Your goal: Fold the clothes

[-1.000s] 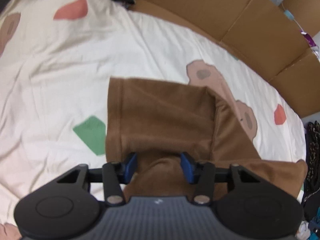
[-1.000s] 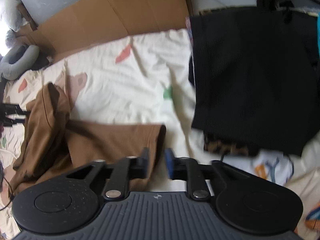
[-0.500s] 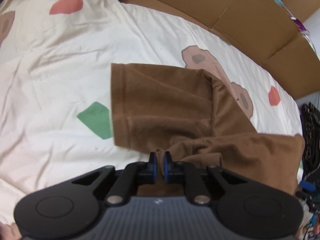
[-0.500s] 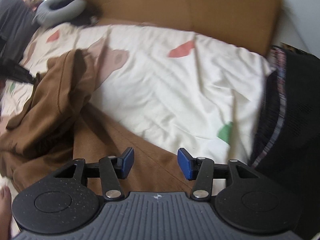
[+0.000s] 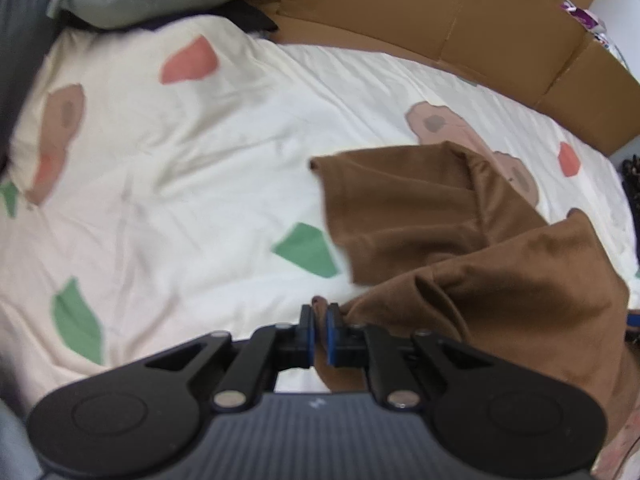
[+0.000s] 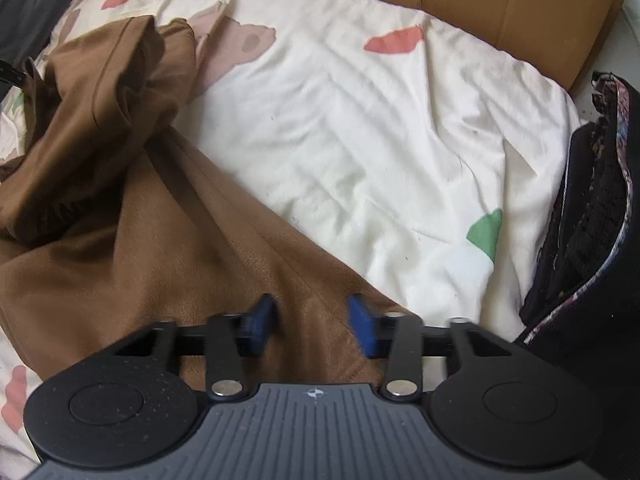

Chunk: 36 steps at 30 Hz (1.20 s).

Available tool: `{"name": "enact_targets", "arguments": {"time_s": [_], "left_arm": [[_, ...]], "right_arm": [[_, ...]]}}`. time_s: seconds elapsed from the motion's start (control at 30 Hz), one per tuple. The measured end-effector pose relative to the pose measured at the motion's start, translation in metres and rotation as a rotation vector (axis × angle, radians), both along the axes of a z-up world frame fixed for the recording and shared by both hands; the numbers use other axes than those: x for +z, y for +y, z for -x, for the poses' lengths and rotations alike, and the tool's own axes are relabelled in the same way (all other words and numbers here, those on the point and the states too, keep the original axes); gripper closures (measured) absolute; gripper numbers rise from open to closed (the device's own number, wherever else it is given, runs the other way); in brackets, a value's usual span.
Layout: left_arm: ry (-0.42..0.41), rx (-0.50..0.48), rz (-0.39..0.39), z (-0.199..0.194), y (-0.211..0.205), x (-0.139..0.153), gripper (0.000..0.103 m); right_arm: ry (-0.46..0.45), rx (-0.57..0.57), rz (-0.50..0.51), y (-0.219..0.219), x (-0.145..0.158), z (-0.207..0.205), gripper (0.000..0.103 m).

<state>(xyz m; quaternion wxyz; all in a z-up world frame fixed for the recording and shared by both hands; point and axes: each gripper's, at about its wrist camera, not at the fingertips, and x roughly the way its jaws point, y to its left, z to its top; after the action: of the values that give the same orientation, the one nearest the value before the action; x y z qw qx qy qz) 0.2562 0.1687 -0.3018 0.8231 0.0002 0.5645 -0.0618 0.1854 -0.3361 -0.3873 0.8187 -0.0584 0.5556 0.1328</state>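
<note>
The brown garment (image 5: 460, 240) is pinched by the left gripper (image 5: 319, 330). The right gripper (image 6: 313, 322), its jaws just closing over the hem but not yet pressing, can miss it, so the cloth may be dragged unevenly.

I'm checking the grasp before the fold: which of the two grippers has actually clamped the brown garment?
The left gripper: its pads pinch an edge of the brown garment. The right gripper, just closing, still straddles the cloth with a gap.
</note>
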Motion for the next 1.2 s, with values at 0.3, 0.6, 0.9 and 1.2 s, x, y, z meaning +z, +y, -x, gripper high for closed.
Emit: {"name": "enact_targets", "arguments": {"time_s": [0.3, 0.6, 0.9, 1.2], "left_arm": [[-0.048, 0.026, -0.180, -0.004, 0.042, 0.023, 0.098], [-0.069, 0.099, -0.283, 0.005, 0.084, 0.037, 0.098], [-0.029, 0.200, -0.326, 0.044, 0.129, 0.039, 0.098], [-0.011, 0.270, -0.324, 0.079, 0.152, 0.047, 0.098]], "right_arm": [[-0.022, -0.001, 0.025, -0.004, 0.008, 0.004, 0.102], [0.024, -0.078, 0.062, -0.023, 0.020, 0.020, 0.103], [0.125, -0.218, 0.082, -0.055, 0.031, 0.071, 0.103], [0.220, -0.353, 0.166, -0.084, 0.041, 0.142, 0.103]]}}
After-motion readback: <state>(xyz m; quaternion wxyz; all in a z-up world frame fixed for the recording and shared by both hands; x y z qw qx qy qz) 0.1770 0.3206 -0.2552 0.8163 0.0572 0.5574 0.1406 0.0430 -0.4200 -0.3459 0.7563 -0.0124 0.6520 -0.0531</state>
